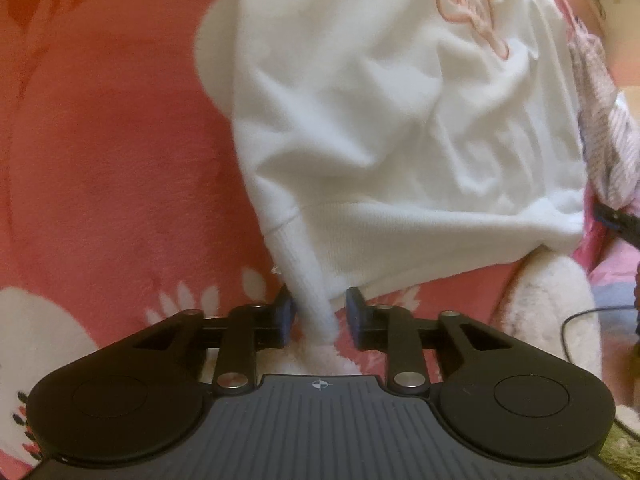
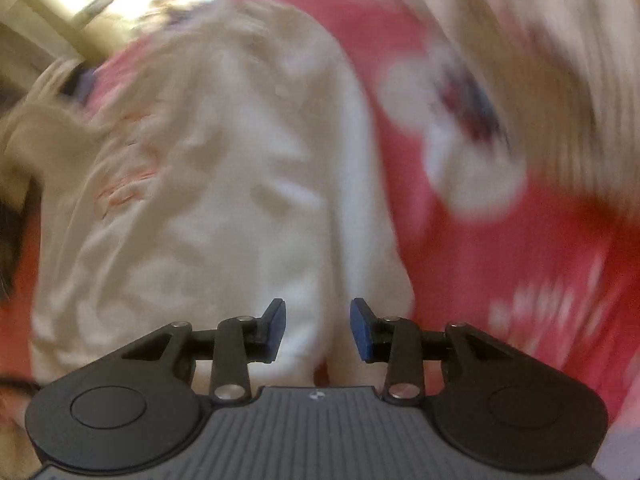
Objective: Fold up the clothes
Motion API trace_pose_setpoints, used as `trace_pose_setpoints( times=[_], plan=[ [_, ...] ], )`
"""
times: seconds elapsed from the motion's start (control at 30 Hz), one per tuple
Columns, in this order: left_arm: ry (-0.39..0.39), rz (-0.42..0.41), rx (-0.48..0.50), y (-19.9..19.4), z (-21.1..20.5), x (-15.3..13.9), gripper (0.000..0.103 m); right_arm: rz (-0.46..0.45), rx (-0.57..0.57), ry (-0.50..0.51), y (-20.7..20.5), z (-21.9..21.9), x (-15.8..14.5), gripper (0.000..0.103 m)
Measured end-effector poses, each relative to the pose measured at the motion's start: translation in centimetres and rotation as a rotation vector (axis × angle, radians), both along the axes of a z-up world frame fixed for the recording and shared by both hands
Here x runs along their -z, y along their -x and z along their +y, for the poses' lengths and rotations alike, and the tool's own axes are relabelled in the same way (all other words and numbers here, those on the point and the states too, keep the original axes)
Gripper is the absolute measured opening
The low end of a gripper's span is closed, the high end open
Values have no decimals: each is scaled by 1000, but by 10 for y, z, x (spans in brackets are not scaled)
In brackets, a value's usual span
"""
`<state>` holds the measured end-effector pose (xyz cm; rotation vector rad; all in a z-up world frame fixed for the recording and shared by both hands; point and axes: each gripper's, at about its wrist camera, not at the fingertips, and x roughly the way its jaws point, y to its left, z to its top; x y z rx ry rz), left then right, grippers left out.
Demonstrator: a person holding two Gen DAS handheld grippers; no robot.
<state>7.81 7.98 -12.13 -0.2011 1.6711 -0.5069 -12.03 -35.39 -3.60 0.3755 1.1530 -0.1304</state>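
Observation:
A white sweatshirt (image 1: pixel 380 120) with a pink embroidered design (image 1: pixel 472 12) lies rumpled on a coral floral blanket (image 1: pixel 100 140). Its ribbed hem corner (image 1: pixel 308 292) is drawn into a narrow strip that runs down between the fingers of my left gripper (image 1: pixel 320 312). The jaws stand apart, with a gap between the strip and the right pad. The right wrist view is motion-blurred. There my right gripper (image 2: pixel 318 328) is open over the near edge of the sweatshirt (image 2: pixel 208 184), with nothing pinched between its blue pads (image 2: pixel 360 328).
A cream fluffy object (image 1: pixel 548 304) sits right of the hem, with a thin dark cable (image 1: pixel 580 320) beside it. A patterned pink-grey cloth (image 1: pixel 608 136) and a dark object (image 1: pixel 618 222) lie at the right edge. The blanket (image 2: pixel 480 260) extends right of the shirt.

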Motion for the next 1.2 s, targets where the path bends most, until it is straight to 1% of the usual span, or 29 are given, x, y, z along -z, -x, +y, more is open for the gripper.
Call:
trace_pose_setpoints(
  times=[0.03, 0.1, 0.13, 0.2, 0.23, 0.27, 0.3, 0.33, 0.37, 0.4, 0.43, 0.47, 0.53, 0.7, 0.8, 1.03, 1.13, 1.2],
  plan=[
    [8, -1, -16, 1, 4, -1, 29, -48, -86, 59, -1, 19, -12, 39],
    [24, -3, -47, 2, 13, -2, 28, -134, -340, 87, -7, 76, -20, 39],
    [33, -2, -58, 1, 20, -2, 23, -174, -468, 99, -9, 104, -22, 39],
    [40, -8, -64, 2, 22, -1, 18, -212, -742, 115, -9, 166, -9, 37],
    [38, -11, -62, 2, 19, 1, 13, -212, -855, 128, -8, 194, 2, 37],
    [34, -14, -57, 1, 14, 5, 11, -208, -952, 137, -7, 219, 15, 35],
    [30, -14, -53, 1, 10, 9, 10, -204, -1043, 143, -7, 243, 27, 30],
    [25, -11, -49, 1, 8, 12, 9, -201, -1100, 140, -5, 257, 38, 28],
    [23, -9, -45, 1, 8, 13, 8, -194, -1151, 153, -4, 269, 48, 22],
    [23, -8, -41, 1, 8, 14, 8, -189, -1201, 172, -3, 280, 58, 20],
    [23, -8, -37, 1, 7, 15, 8, -198, -1246, 221, -1, 288, 66, 20],
    [26, -8, -34, 0, 7, 15, 8, -205, -1281, 271, 0, 294, 73, 20],
    [33, -6, -27, -1, 9, 15, 8, -223, -1313, 348, 1, 299, 82, 20],
    [39, 3, -13, -1, 11, 21, 8, -260, -1369, 425, 2, 297, 88, 20],
    [33, 4, -12, 1, 13, 22, 8, -277, -1371, 402, 1, 295, 81, 20],
    [29, 11, -21, 2, 14, 25, 8, -290, -1395, 415, -1, 295, 83, 20],
    [26, 11, -19, 3, 14, 25, 8, -293, -1433, 429, 3, 299, 91, 20],
    [26, 12, -19, 3, 13, 25, 8, -278, -1422, 391, 1, 298, 89, 19]
  ],
)
